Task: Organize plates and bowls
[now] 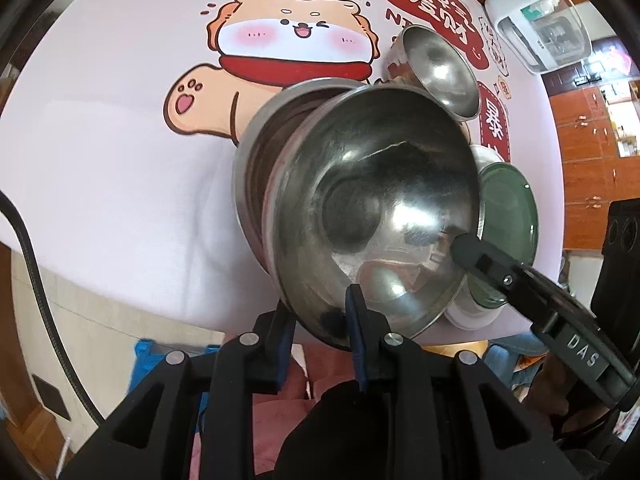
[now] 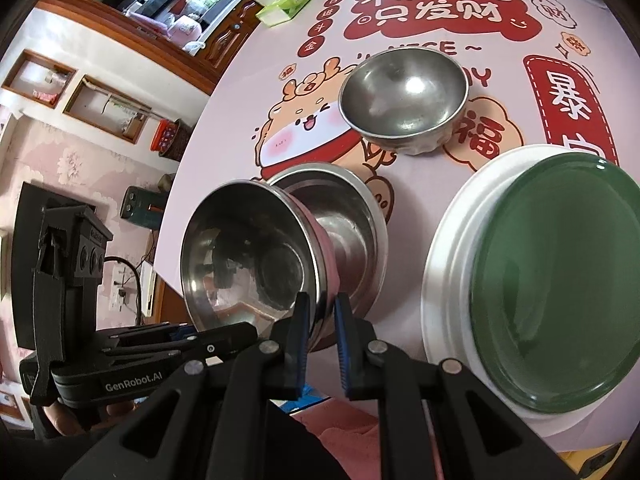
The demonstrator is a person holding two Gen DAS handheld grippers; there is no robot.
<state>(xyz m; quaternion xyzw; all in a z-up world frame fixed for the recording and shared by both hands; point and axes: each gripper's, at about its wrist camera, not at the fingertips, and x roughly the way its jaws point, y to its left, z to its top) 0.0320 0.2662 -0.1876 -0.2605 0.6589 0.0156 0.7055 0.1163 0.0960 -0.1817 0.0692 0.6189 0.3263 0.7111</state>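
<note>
1. "DAS" stood in pale letters on the right gripper body.
2. "GenRobot.AI" stood on the left gripper body.
3. The tablecloth bore "不发脾气 只发财" in white on a red cloud.
4. A red "福" sat on its peach cloud patch.
5. "暴" headed its red dashed panel.

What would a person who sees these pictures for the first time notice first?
First, the tilted steel bowl in the middle, gripped at its rim by both the left tool and the right tool, and leaning into a second steel bowl on the table. Next, the green plate on a white plate at the right, and the cartoon tablecloth under everything.
</note>
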